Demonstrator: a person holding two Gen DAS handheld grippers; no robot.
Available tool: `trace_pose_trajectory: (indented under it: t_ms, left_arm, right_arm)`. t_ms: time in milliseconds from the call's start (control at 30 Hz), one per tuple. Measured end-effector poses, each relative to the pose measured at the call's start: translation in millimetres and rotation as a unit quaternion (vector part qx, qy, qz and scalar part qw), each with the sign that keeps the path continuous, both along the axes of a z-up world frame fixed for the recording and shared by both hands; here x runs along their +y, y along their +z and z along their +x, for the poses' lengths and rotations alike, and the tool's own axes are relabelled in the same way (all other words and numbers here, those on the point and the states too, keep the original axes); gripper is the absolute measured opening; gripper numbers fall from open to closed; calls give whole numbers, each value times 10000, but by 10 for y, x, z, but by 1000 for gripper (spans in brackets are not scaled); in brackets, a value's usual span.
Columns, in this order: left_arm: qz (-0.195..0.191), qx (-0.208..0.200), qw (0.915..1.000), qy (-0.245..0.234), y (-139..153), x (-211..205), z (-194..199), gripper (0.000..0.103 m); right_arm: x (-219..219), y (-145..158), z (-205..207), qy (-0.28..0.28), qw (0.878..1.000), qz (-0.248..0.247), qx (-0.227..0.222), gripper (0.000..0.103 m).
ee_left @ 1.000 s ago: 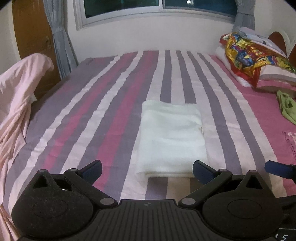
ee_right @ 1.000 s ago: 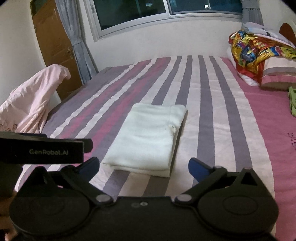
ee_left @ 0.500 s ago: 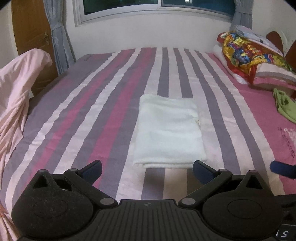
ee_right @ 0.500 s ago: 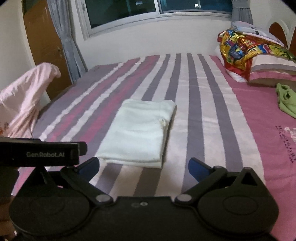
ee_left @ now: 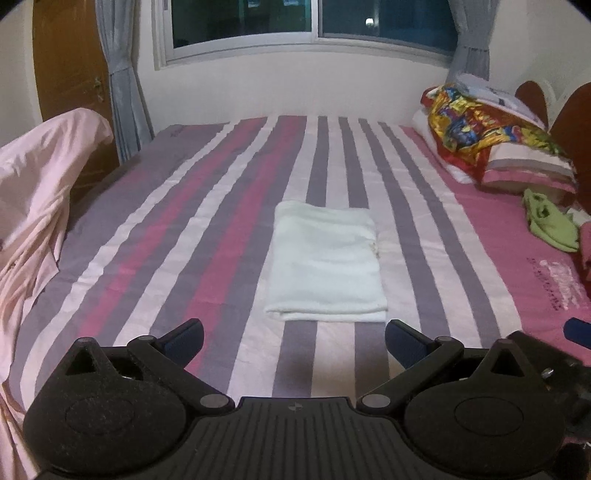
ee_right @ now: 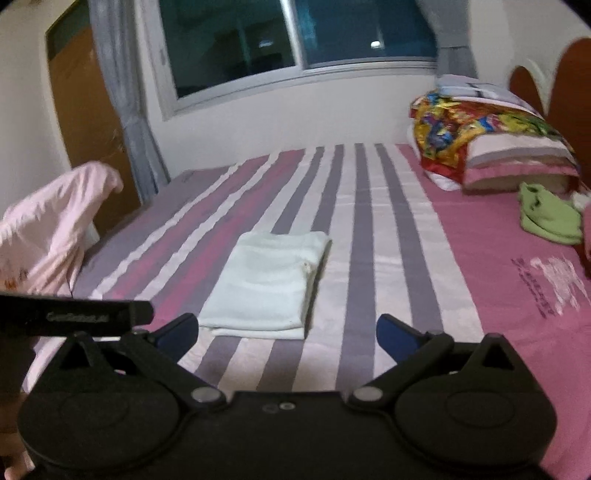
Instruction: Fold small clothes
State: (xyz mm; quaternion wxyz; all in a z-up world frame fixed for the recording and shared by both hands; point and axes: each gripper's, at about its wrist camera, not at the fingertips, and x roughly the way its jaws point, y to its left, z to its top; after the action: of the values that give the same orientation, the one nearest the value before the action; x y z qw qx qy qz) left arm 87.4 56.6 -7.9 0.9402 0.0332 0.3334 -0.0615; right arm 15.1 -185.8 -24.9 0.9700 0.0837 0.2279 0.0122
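A white cloth [ee_left: 325, 262] lies folded into a neat rectangle in the middle of the striped bed [ee_left: 207, 206]. In the right wrist view the same folded white cloth [ee_right: 267, 286] sits left of centre. My left gripper [ee_left: 294, 338] is open, held above the bed's near edge, a little short of the cloth, with nothing between its fingers. My right gripper [ee_right: 286, 332] is open too, empty, just behind and to the right of the cloth. The left gripper's body [ee_right: 74, 317] shows as a dark bar at the left edge of the right wrist view.
A pink garment [ee_left: 40, 192] hangs over something at the left of the bed. A green garment [ee_left: 550, 221] lies at the right near stacked pillows and a bright patterned blanket [ee_left: 491, 144]. A wooden headboard [ee_left: 572, 122] stands at the right, a window [ee_left: 310, 18] behind.
Both grippers have drawn back and risen away from the folded cloth, which now looks smaller and farther off. The cloth itself has not moved.
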Motion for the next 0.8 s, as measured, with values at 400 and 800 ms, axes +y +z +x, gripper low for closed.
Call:
trace_pose_trajectory:
  t_ms: [400, 800]
  left_arm:
    - [-156, -222, 9995, 143, 170, 143, -528, 103]
    - [11, -234, 9997, -81, 230, -61, -677, 103]
  right_arm:
    - [-241, 103, -583, -484, 9972, 371, -434, 102]
    - [-111, 176, -650, -289, 9981, 95, -539, 102]
